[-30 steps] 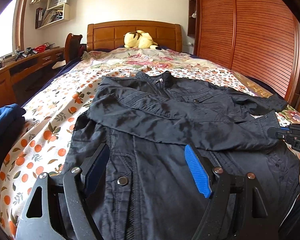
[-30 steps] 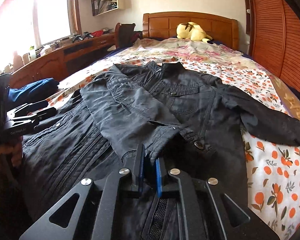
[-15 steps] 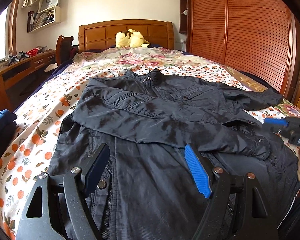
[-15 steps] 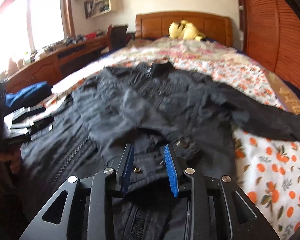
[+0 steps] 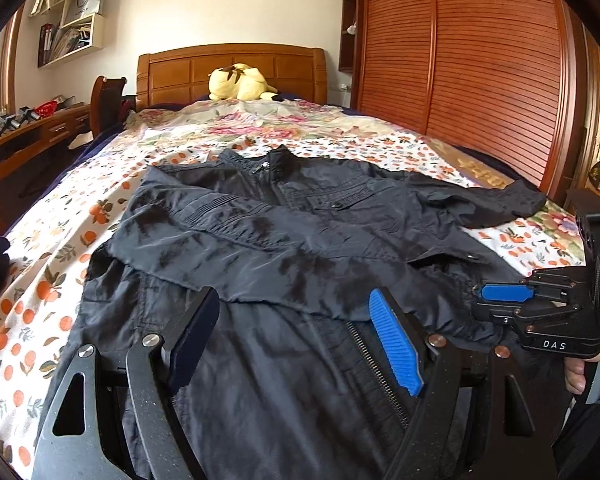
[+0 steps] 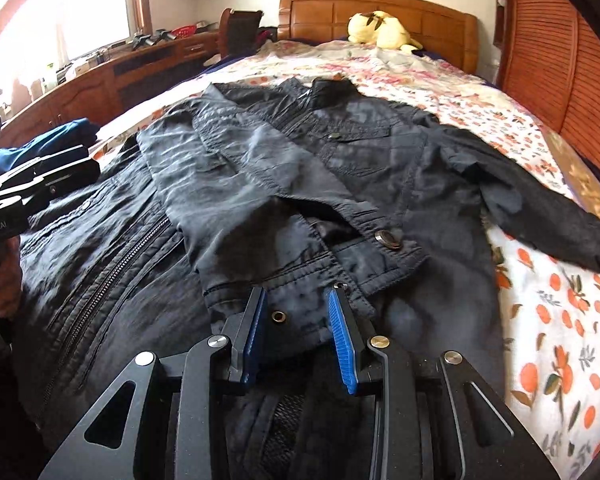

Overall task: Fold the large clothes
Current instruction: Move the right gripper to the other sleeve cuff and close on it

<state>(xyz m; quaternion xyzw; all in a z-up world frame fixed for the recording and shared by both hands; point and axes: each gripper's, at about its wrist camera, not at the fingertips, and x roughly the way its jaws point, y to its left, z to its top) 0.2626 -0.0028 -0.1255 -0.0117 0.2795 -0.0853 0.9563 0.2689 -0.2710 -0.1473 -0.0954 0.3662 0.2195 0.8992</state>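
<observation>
Ahead of our two grippers we see one black jacket [image 5: 300,248] lying flat on the flowery bedspread [image 5: 52,264], collar far from us, hem near, one sleeve folded across it. Our left gripper [image 5: 296,344] is wide apart, holding nothing. Our right gripper [image 6: 298,328] just let go; its jaws stand apart over the cuff [image 6: 300,300].

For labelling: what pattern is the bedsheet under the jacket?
White bedsheet with orange fruit print, clearest in right wrist view.
</observation>
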